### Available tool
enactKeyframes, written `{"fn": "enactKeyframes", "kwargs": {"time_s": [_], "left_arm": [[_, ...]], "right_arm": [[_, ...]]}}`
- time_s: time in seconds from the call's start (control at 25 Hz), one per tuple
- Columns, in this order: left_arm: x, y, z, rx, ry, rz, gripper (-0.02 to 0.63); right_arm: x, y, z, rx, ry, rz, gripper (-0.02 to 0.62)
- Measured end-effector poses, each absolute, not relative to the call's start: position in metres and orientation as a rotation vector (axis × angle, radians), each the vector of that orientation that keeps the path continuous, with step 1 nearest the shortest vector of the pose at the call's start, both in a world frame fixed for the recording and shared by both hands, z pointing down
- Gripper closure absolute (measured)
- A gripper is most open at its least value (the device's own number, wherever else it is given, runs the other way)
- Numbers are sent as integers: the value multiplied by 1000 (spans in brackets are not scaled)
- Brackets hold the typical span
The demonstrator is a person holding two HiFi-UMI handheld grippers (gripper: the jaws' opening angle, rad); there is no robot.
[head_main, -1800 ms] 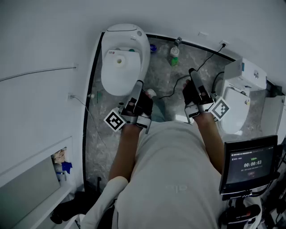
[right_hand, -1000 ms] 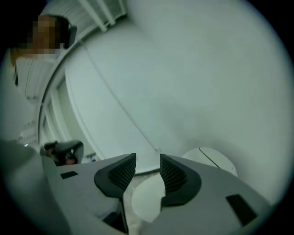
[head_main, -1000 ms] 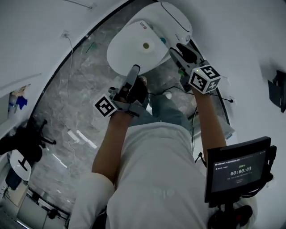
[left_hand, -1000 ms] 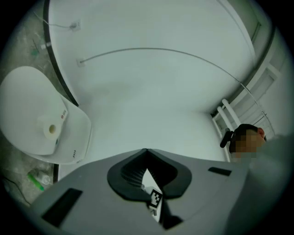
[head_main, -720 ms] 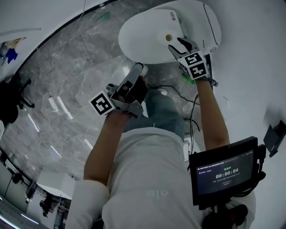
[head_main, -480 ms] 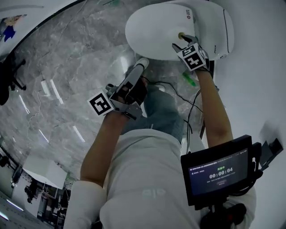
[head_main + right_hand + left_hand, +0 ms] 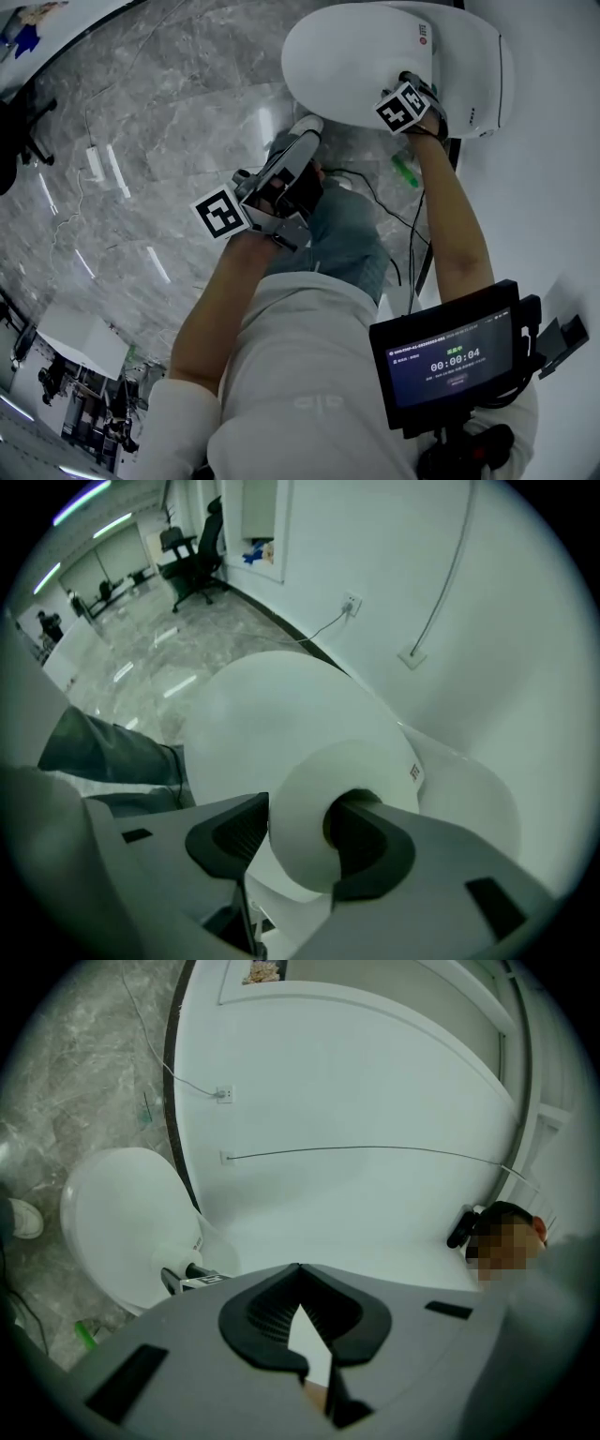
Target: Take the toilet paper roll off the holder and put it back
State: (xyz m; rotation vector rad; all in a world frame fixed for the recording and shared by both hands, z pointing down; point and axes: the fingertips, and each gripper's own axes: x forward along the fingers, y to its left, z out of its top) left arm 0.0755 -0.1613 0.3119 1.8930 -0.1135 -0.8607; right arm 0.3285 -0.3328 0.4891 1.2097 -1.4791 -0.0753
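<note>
The white toilet paper roll stands on the closed toilet lid. My right gripper is shut on the roll's wall, with one jaw inside the core and the other against the outside. In the head view the right gripper sits over the lid and hides the roll. My left gripper hangs shut and empty above the person's knee, well short of the toilet. From the left gripper view the roll shows small on the toilet. No holder is in view.
A green object and a black cable lie on the marble floor beside the toilet. White walls close in on the right. A timer screen is at lower right. A power strip lies on the floor at left.
The head view swung round. My right gripper travelled to the roll on the toilet lid and closed on its wall. The left gripper stayed shut by the knee.
</note>
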Motion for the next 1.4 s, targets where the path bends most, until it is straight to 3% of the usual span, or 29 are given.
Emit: {"fn": "enactKeyframes", "kwargs": {"time_s": [0.12, 0.36, 0.56, 0.8, 0.88, 1.0, 1.08, 1.4], "left_arm": [[74, -162, 313, 1890, -122, -849, 600], [75, -163, 315, 1909, -117, -819, 600], [88, -143, 283, 1951, -39, -741, 600], [126, -122, 240, 2054, 126, -622, 600], [101, -130, 258, 2028, 88, -630, 600], [8, -116, 343, 1821, -300, -861, 600], [-33, -122, 386, 1738, -426, -978, 600], [-105, -94, 426, 1561, -528, -1218, 600]], "right_arm": [[332, -333, 491, 1223, -1447, -99, 407], [338, -310, 464, 1474, -1707, 93, 410], [322, -262, 376, 1745, -2110, 275, 410], [312, -188, 261, 1940, -2475, 144, 410], [274, -184, 258, 1896, -2612, 181, 410], [155, -203, 309, 1320, -2878, 469, 410], [113, -214, 319, 1086, -2970, 542, 410], [90, -163, 317, 799, -3239, 929, 410]]}}
